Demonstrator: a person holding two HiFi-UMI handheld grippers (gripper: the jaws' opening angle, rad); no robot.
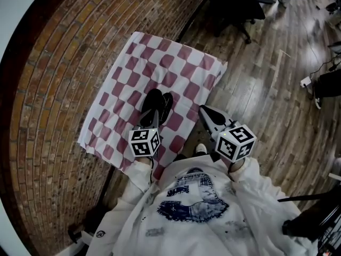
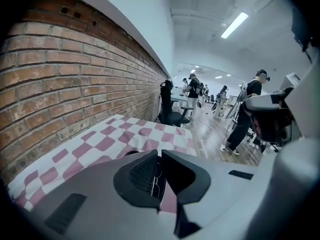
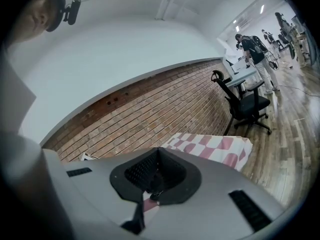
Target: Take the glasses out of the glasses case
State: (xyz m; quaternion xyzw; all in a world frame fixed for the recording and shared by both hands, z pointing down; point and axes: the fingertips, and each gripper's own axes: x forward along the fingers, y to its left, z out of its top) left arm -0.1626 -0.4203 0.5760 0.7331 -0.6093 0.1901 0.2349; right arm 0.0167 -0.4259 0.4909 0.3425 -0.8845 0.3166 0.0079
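Observation:
A black glasses case [image 1: 157, 103] lies on the red-and-white checkered cloth [image 1: 176, 63], near its front middle. In the head view it looks like two dark oval halves side by side, and I cannot make out glasses in it. My left gripper [image 1: 153, 114] reaches over the case's near end, jaws together; in the left gripper view its tips [image 2: 159, 154] meet and hide the case. My right gripper [image 1: 204, 110] hovers at the cloth's right front edge, a little right of the case. Its jaws [image 3: 158, 151] are also closed, with nothing clearly between them.
A curved brick wall [image 1: 58, 79] runs along the left of the cloth. To the right is wooden floor [image 1: 266, 89], with a black office chair [image 1: 237, 7] at the back. Several people [image 2: 250, 109] stand far off in the room.

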